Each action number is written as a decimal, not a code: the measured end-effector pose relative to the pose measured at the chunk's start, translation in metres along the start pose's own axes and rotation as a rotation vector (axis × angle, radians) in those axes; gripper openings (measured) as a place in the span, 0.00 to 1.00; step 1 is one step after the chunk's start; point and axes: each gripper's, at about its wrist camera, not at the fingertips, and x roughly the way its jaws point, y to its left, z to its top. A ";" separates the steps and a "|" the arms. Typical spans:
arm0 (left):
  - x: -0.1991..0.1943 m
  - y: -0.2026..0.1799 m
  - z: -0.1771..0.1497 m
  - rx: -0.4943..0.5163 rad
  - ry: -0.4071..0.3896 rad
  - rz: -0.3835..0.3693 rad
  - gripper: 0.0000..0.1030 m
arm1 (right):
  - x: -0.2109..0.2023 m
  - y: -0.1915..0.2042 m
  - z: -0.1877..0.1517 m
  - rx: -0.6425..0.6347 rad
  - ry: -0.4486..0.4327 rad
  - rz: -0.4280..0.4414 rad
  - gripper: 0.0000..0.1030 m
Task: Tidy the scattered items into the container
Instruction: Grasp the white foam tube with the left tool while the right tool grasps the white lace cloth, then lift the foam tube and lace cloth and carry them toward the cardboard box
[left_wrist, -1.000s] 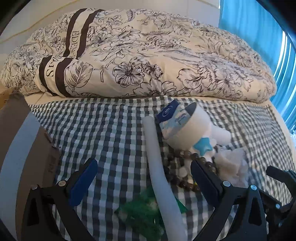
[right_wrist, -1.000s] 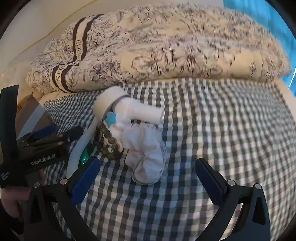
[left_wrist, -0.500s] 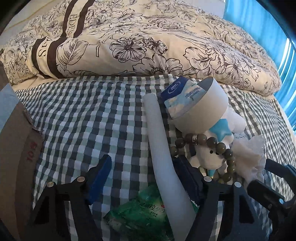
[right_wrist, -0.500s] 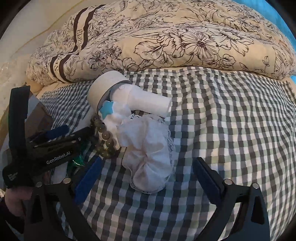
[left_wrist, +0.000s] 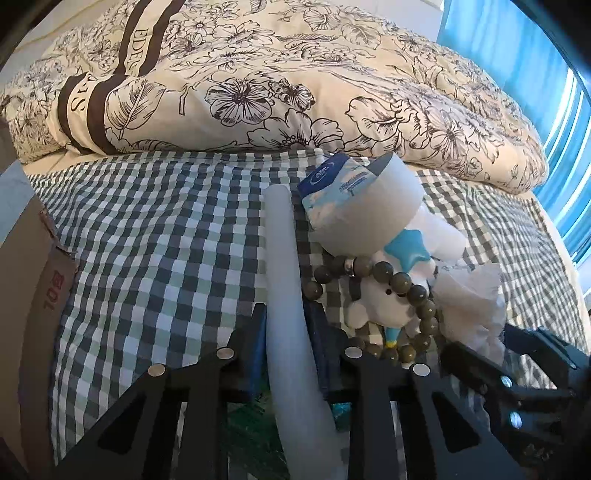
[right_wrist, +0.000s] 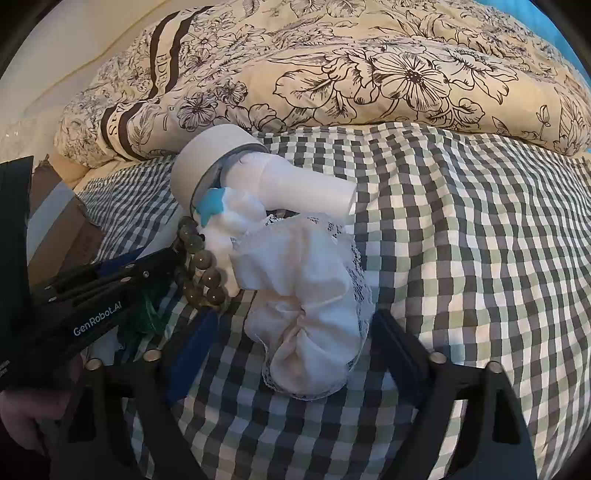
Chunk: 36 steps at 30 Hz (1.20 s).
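My left gripper (left_wrist: 288, 317) has its jaws closing, and the blue pads press both sides of a long white foam tube (left_wrist: 282, 251) lying on the checked bedsheet (left_wrist: 166, 240). Right of the tube sit a tape roll (left_wrist: 362, 206), a white plush toy (left_wrist: 384, 302) with a blue star, and a bead bracelet (left_wrist: 400, 282). My right gripper (right_wrist: 295, 350) straddles a white lace cloth (right_wrist: 306, 295); its jaws are closing, with small gaps still between pads and cloth. A cardboard box (left_wrist: 33, 277) stands at the left edge.
A green packet (left_wrist: 251, 435) lies under the tube, between the left gripper's arms. A flowered quilt (right_wrist: 332, 74) is heaped along the back of the bed. A white cylinder (right_wrist: 306, 188) sticks out beside the tape roll (right_wrist: 207, 162). A hand (right_wrist: 22, 413) holds the left gripper (right_wrist: 110, 280).
The left jaws went from wide open to clamped on the foam tube. The right gripper sank toward the lace cloth and its jaws narrowed around it.
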 end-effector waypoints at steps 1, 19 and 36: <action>-0.002 0.000 0.000 -0.001 0.000 -0.005 0.20 | -0.001 -0.001 0.001 0.002 0.001 0.004 0.67; -0.031 0.004 0.005 -0.012 -0.043 0.003 0.16 | -0.021 0.006 0.003 0.006 -0.022 0.035 0.26; -0.127 -0.008 0.012 0.034 -0.167 0.019 0.16 | -0.107 0.026 0.011 -0.016 -0.135 -0.017 0.26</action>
